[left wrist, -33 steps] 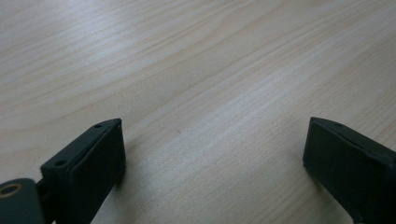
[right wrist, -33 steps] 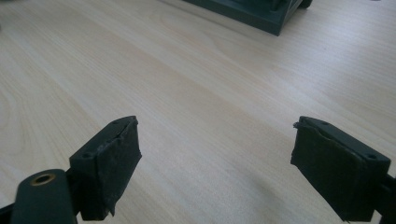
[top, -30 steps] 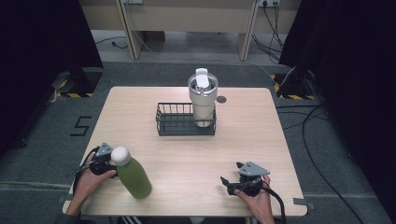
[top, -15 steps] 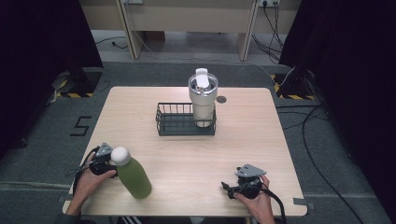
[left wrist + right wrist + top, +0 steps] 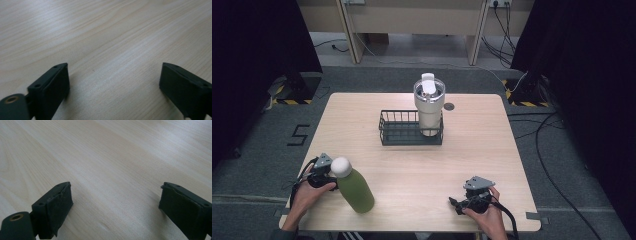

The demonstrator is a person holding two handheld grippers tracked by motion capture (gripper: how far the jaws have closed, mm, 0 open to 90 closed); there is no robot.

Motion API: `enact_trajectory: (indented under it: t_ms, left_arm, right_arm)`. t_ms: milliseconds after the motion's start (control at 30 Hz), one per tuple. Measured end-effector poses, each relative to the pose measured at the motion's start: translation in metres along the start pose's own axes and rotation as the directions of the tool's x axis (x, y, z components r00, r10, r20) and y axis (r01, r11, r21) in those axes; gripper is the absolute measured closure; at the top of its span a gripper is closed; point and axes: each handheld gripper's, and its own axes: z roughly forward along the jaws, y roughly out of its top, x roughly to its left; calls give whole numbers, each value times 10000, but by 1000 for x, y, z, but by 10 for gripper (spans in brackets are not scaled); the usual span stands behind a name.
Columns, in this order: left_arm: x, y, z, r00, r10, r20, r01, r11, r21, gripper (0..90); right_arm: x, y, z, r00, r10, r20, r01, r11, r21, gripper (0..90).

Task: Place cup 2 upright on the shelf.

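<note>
left tongs (image 5: 113, 83): jaws have just been closing, yet they stand spread; only bare wood lies between them, nothing pinched.
right tongs (image 5: 115, 203): spread wide, bare wood between the jaws, nothing held.
green bottle (image 5: 354, 190): white cap, stands on the surface just beside the left tongs, on the side facing the right tongs. The cap overlaps the tong body in the high view, so I cannot tell whether they touch. It is not between the jaws.
why so: the bottle sits at the near edge within easy reach of the left hand (image 5: 307, 192). The tongs point past it, so my reading is a grip not yet lined up, and the tongs would have to turn toward the bottle body first.
right hand (image 5: 484, 212): rests low on the surface, well apart from the bottle; judged to be waiting.
wire basket (image 5: 399, 137): dark, open-topped, well ahead of both tongs and roughly midway between them.
tumbler (image 5: 428, 107): pale, lidded, upright inside the basket at the end nearer the right tongs. The free space at the end nearer the left tongs looks a likely spot for the bottle.
risk: the bottle is tall and narrow, so a nudge from a jaw could tip it.
surface (image 5: 512, 165): light wood grain, matte; a small dark round mark lies beyond the basket.
room: grey carpet, black curtains to both sides, cables trailing on the floor, pale furniture legs beyond the far edge.
</note>
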Motion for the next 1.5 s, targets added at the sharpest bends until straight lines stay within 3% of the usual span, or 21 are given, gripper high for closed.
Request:
enact_trajectory:
  t_ms: [200,367,533,1100,1367,1500]
  left_arm:
    - [0,-2,-3,9998,42,182,-38,9998,-218,150]
    - [3,-6,-8,9994,-275,193,285,9982,-535,150]
    - [2,-10,-14,9994,-257,223,271,9976,-645,150]
    - [-19,-30,-46,9994,-300,162,319,9907,-1324,150]
    - [-20,-40,-59,9992,-389,-59,376,9885,-1466,150]
    - [-23,-44,-69,9988,-474,-116,447,9833,-1764,150]
  right_arm:
    - [0,0,0,10000,0,-16,0,10000,30,105]
    - [0,0,0,10000,-75,-59,75,10000,48,95]
    - [0,1,1,9999,-120,-93,121,9999,74,84]
    - [0,1,1,9999,-135,-108,136,9999,81,80]
    - [0,1,1,9998,-138,-107,139,9999,81,78]
    - [0,1,1,9999,-122,-103,123,9999,92,76]
